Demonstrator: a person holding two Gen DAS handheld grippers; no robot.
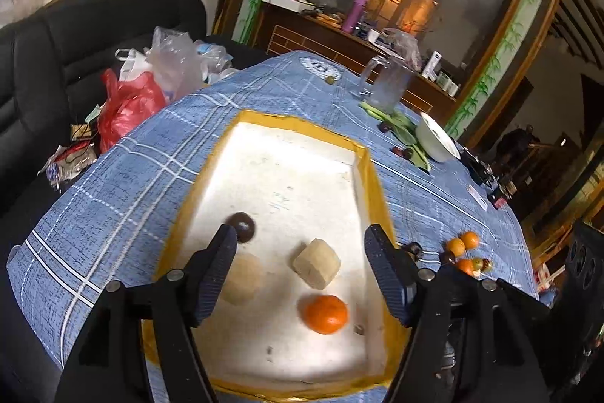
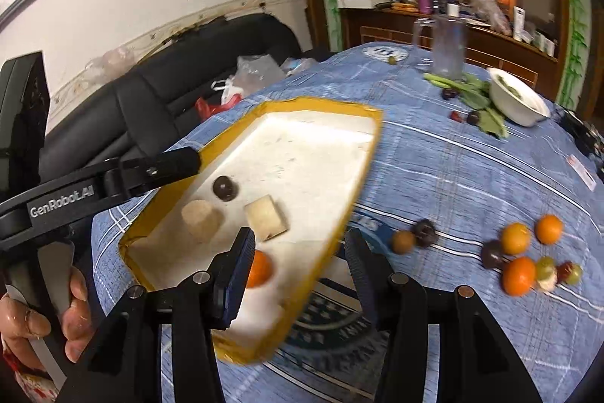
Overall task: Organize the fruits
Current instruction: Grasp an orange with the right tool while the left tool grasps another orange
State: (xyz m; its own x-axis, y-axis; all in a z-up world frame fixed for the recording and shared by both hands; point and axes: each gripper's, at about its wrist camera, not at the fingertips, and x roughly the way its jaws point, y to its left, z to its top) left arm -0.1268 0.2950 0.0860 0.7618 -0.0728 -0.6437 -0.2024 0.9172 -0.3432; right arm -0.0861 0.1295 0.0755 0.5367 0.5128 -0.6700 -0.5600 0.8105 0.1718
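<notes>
A white foam tray with yellow taped rim lies on the blue checked tablecloth; it also shows in the right wrist view. In it lie an orange, a dark plum and two pale blocks. My left gripper is open and empty above the tray. My right gripper is open and empty over the tray's right rim. Loose oranges, dark plums and small fruits lie on the cloth right of the tray.
A white bowl, green leaves and a clear glass jug stand at the table's far side. Plastic bags lie on a black sofa to the left. A wooden sideboard stands behind.
</notes>
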